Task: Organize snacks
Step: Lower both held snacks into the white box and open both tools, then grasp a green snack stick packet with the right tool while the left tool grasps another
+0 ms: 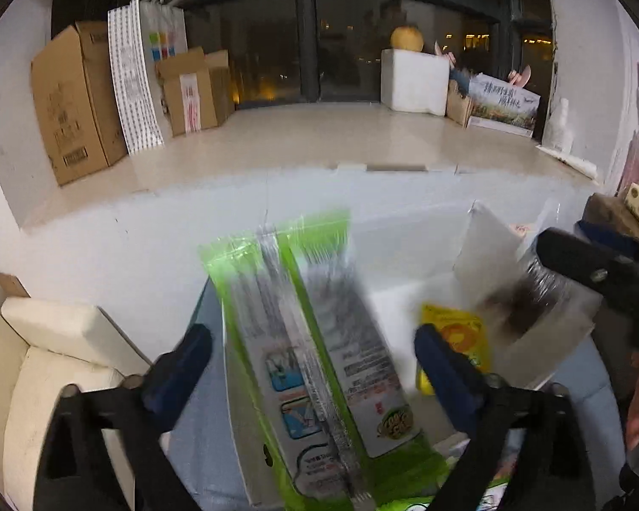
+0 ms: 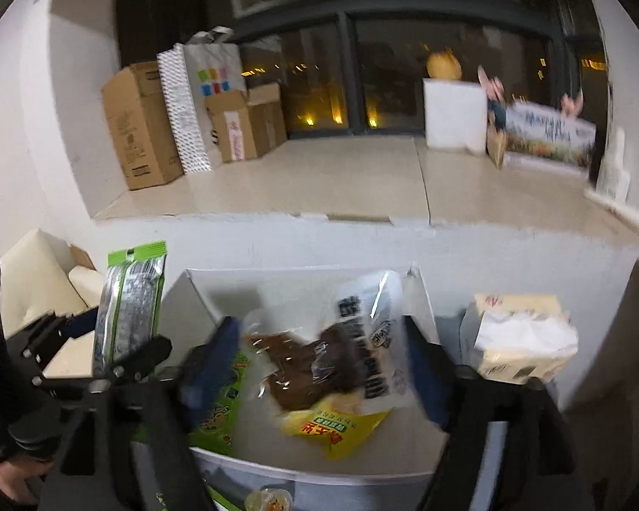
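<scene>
Left gripper (image 1: 313, 347): fingers standing wide apart, the green snack pack (image 1: 315, 366) sitting between them, no pad pressing on it; it is blurred, apparently dropping free.
Right gripper (image 2: 321, 366): likewise spread wide, the clear pack of brown snack (image 2: 332, 357) lying loose between the fingers.
White box (image 2: 200, 294): both packs are hanging over it; a yellow packet (image 2: 336, 430) is lying inside near its front edge.
Handling: light, crinkly, slippery film; contents probably brittle. Pinching the flat sealed end is looking safest.
Tissue pack (image 2: 519, 340): sitting right of the box.
</scene>
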Action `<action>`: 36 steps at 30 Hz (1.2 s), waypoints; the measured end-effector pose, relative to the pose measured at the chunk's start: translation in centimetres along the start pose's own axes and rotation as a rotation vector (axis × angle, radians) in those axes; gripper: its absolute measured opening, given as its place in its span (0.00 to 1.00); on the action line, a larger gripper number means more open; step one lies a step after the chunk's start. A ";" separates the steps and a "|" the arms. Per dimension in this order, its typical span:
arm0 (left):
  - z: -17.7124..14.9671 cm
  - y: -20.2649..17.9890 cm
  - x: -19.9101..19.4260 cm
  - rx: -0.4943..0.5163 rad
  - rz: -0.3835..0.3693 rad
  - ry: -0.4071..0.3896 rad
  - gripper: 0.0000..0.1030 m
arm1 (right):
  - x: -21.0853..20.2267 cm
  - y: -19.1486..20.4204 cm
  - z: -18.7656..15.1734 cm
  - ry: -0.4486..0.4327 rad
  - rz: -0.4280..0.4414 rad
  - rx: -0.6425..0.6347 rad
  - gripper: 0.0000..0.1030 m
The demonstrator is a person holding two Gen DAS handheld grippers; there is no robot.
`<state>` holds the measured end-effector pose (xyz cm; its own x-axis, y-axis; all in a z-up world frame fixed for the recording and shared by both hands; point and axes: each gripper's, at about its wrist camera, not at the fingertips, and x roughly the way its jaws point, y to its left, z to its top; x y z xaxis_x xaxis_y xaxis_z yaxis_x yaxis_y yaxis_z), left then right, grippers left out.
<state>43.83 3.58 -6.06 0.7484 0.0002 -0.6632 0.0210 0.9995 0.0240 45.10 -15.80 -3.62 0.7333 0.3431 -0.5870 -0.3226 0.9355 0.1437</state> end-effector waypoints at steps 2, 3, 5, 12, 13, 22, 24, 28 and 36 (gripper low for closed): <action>-0.7 0.0 0.8 0.005 0.016 0.015 1.00 | 0.2 -0.5 -0.5 -0.001 -0.037 0.019 1.00; -1.0 0.1 1.0 0.002 0.016 0.026 1.00 | 0.3 -0.7 -0.8 -0.001 -0.032 0.031 1.00; -1.6 0.2 1.2 -0.004 0.009 0.039 1.00 | 0.4 -1.1 -1.4 0.012 -0.007 0.055 1.00; -2.5 0.1 -1.1 -0.007 -0.007 0.011 1.00 | -2.1 -1.1 -2.7 -0.021 0.035 0.064 1.00; -2.7 0.1 -1.7 -0.007 -0.015 0.004 1.00 | -2.7 -0.8 -2.9 -0.028 0.031 0.057 1.00; -8.1 0.1 -10.4 -0.020 -0.075 -0.057 1.00 | -9.9 2.8 -8.3 -0.040 0.087 -0.101 1.00; -10.1 0.4 -12.6 -0.022 -0.084 -0.068 1.00 | -11.4 3.3 -10.3 -0.036 0.116 -0.116 1.00; -14.1 1.2 -16.5 -0.060 -0.083 -0.108 1.00 | -12.6 3.3 -14.2 -0.002 0.161 -0.135 1.00; -19.8 1.7 -19.5 -0.110 -0.134 -0.070 1.00 | -10.4 4.1 -18.5 0.097 0.192 -0.245 1.00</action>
<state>16.14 5.94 -7.92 0.7882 -0.1315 -0.6012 0.0539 0.9879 -0.1455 25.02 -17.09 -11.67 0.5881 0.4908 -0.6428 -0.5930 0.8022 0.0700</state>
